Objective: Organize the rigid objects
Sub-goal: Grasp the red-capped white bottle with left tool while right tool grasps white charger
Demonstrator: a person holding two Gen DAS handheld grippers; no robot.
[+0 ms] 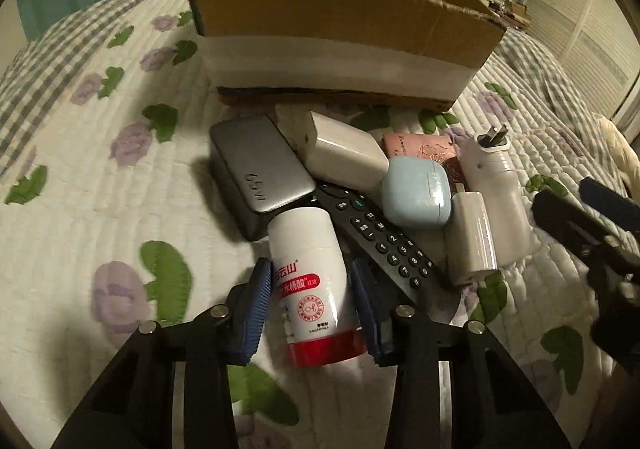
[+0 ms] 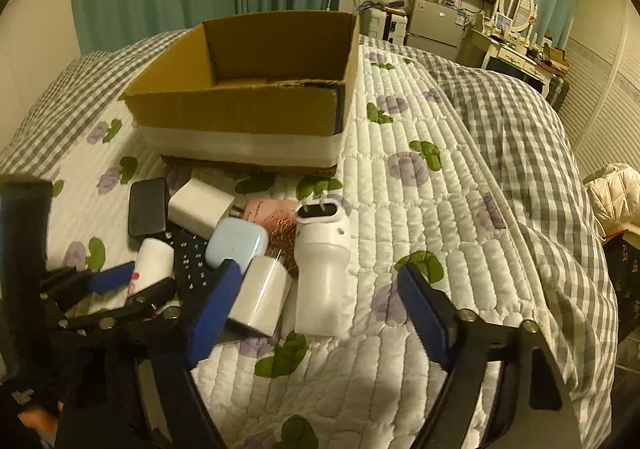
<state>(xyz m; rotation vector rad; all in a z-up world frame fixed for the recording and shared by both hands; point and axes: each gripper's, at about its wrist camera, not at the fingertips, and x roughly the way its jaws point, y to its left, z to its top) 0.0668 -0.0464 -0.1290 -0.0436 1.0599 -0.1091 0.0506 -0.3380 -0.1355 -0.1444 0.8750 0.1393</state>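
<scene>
One bottle (image 1: pixel 310 285), white with a red cap, lies on its side at the near edge of the pile, in front of the box (image 1: pixel 340 45), and it sits between the blue pads of the left gripper (image 1: pixel 312 305). The pads bracket its body at the label; the left pad looks to be touching, while on the right I cannot tell whether there is contact or a sliver of gap. So I judge the grasp as closing or only just made, not proven.

To do this well, squeeze squarely across the round body so it cannot roll out, then lift straight up before carrying toward the box. The bottle's far end rests against the power bank (image 1: pixel 260 173) and the remote (image 1: pixel 380 237); dragging sideways would likely disturb both. The remote in turn runs under the blue case (image 1: pixel 416 193) and the white adapter (image 1: pixel 344 149), so a snag could shift the whole heap.

Right gripper (image 2: pixel 320 313) hangs wide open and holds nothing, hovering over the quilt (image 2: pixel 420 209) to the right of the pile, with the small charger (image 2: pixel 260 297) and the white plug-in device (image 2: pixel 322 269) just beyond its left finger. Keeping it clear of the lift path seems wise.

The box looks empty in the part visible, so anywhere inside would do.
</scene>
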